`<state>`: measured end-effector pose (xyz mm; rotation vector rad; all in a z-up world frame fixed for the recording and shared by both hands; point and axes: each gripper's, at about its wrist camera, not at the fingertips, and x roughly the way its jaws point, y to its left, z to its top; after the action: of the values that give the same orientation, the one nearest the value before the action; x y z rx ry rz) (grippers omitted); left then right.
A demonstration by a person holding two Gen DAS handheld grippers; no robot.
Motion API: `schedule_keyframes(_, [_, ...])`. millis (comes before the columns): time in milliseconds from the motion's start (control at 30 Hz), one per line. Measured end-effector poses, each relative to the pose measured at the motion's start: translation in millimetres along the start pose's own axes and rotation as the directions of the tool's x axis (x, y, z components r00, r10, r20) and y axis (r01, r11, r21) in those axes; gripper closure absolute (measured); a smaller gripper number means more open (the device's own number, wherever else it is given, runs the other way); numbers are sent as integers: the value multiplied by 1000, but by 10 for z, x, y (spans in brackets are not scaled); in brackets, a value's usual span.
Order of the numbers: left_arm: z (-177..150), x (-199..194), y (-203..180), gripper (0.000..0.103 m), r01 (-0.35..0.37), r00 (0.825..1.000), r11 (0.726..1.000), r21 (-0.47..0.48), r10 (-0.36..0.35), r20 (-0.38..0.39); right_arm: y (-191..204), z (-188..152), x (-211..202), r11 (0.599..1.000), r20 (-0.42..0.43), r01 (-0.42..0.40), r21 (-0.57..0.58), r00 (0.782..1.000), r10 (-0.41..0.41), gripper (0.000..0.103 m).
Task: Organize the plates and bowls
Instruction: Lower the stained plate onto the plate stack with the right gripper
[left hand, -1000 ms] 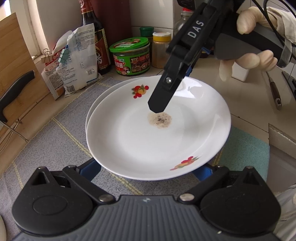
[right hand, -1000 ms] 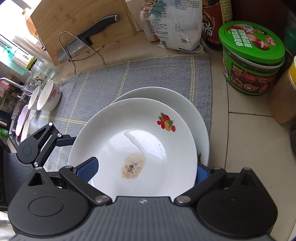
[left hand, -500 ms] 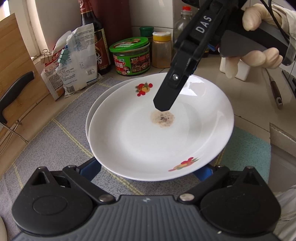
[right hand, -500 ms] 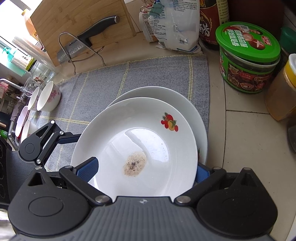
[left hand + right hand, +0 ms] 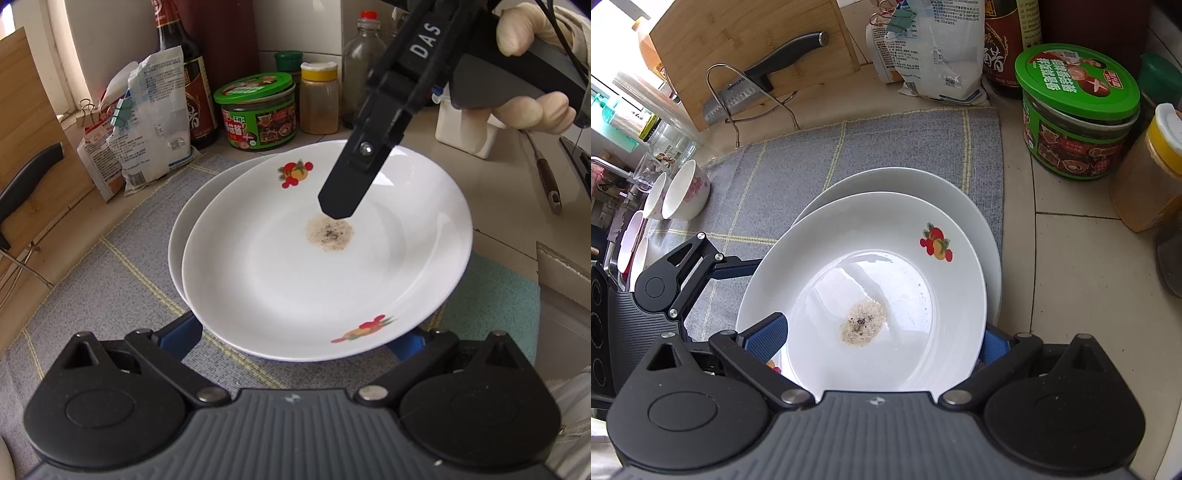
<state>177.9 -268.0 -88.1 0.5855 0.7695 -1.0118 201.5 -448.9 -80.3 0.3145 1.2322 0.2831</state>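
A white plate (image 5: 295, 280) with fruit prints and a brown residue spot sits offset above a second white plate (image 5: 176, 243) on the grey mat (image 5: 110, 288). My right gripper (image 5: 884, 328) straddles the upper plate (image 5: 886, 229). One finger (image 5: 354, 166) reaches over the inside to the residue, and the other is hidden underneath. The jaws stand wide, wedged on the tilted plate. My left gripper (image 5: 295, 334) is open, low over the mat, with the plate's near rim above its fingers. The lower plate (image 5: 923, 184) shows behind the upper one.
Several white bowls (image 5: 683, 192) stand at the mat's far left. A green-lidded jar (image 5: 258, 110), spice bottles (image 5: 319, 99), a clipped bag (image 5: 151, 122) and a soy bottle line the back wall. A knife (image 5: 764, 85) leans on a wooden board. A gloved hand (image 5: 532, 110) holds the right gripper.
The right gripper and the upper plate have shifted right and slightly up, uncovering more of the lower plate's left rim. The left gripper has stayed put.
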Motion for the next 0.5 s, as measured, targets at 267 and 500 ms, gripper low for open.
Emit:
schedule_keyframes(267, [1,-69,-27,1,-3,999,999,36,2,33,16,-56,-57,1000,11,13,12,1000,-13,0])
schedule_keyframes(500, [7,-51,-10,1,1,999,1000,11,-2,40,46,-93,-66,1000,15,29,12,999,-29,0])
